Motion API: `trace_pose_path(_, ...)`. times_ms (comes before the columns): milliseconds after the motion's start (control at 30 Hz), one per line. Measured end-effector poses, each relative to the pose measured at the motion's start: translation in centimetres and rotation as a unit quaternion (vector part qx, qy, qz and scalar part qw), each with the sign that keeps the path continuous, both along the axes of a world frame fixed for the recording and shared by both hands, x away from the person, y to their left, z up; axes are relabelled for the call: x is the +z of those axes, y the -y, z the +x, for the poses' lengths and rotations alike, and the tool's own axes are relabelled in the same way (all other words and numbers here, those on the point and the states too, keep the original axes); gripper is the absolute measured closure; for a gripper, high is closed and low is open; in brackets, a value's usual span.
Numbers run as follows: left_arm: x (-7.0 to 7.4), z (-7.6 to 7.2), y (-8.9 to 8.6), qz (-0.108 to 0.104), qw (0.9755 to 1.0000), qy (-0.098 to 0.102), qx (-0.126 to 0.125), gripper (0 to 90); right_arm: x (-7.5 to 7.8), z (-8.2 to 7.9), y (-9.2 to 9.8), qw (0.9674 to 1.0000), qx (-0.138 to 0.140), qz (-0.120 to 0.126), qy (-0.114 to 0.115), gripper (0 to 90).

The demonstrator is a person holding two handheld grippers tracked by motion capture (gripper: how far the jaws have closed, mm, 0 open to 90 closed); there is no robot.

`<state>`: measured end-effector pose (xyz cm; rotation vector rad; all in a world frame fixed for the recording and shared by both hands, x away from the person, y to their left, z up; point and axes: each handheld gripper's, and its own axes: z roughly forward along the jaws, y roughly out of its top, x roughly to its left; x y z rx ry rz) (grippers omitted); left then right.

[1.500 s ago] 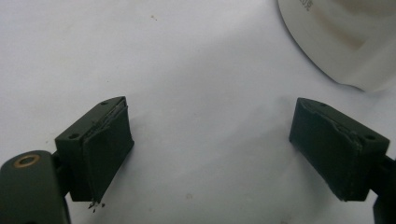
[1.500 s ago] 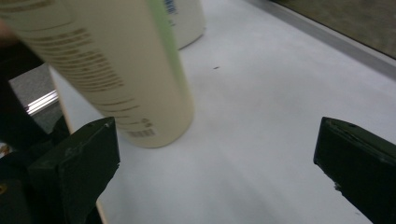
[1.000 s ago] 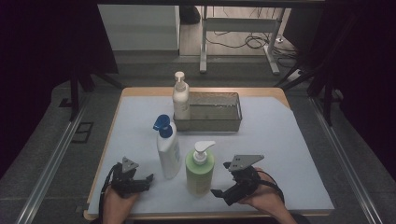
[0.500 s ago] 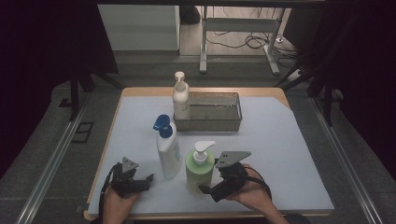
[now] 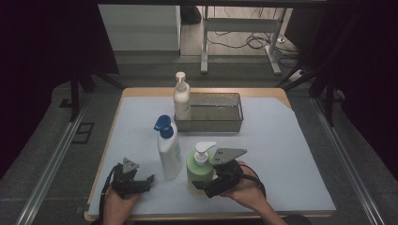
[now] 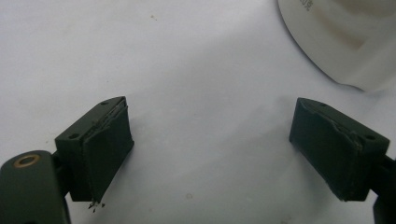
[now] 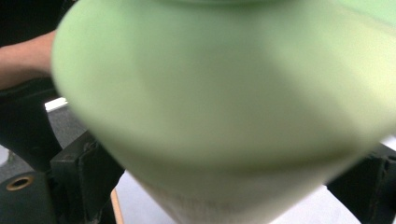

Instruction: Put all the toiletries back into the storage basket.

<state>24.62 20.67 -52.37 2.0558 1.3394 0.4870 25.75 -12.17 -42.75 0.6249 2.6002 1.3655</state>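
Nearest the table's front edge, the left gripper (image 5: pixel 149 179) rests low on the pale blue-white table cover (image 5: pixel 281 154), held in the person's left hand (image 5: pixel 118 204); in the left gripper view its two black jaws stand spread wide with only bare cover between them, and the rounded base of a white bottle shows at the upper right corner, apart from the jaws. To the right, the right gripper (image 5: pixel 201 186), in the person's right hand (image 5: pixel 246 190), sits at the squat, round light-green pump bottle with a white pump head (image 5: pixel 199 166), which stands upright on the cover near the front, just right of the middle. In the right gripper view the green bottle's body (image 7: pixel 224 107) lies between the two jaws, which have just been closing in on it; the picture is blurred, so whether the pads already press on its sides cannot be told. Just left of the green bottle, close beside it, stands a tall white pump bottle with a blue head (image 5: pixel 169 150), upright. Farther back, a rectangular grey metal tray (image 5: pixel 230 123) lies across the middle of the table, and a cream-white pump bottle (image 5: pixel 181 99) stands upright at the tray's left end.
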Motion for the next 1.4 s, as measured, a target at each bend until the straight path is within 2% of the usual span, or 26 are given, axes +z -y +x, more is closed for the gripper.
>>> trace_pose_path(367, 0.0, 0.0, 0.0, 0.0, 1.0, 0.0, 0.0, 12.5, -0.1, 0.2, -0.7, 0.9998, 0.0, -0.013, 0.015, 11.1)
trace_pose_path(867, 0.0, 0.0, 0.0, 0.0, 1.0, 0.0, 0.0, 12.5, 0.6, -0.2, -0.6, 0.9988, -0.022, -0.031, 0.029, 12.0)
trace_pose_path(1400, 0.0, 0.0, 0.0, 0.0, 1.0, -0.001, -0.001, 12.5, 2.3, 2.0, 0.2, 0.9977, -0.052, -0.031, 0.03, 11.9)
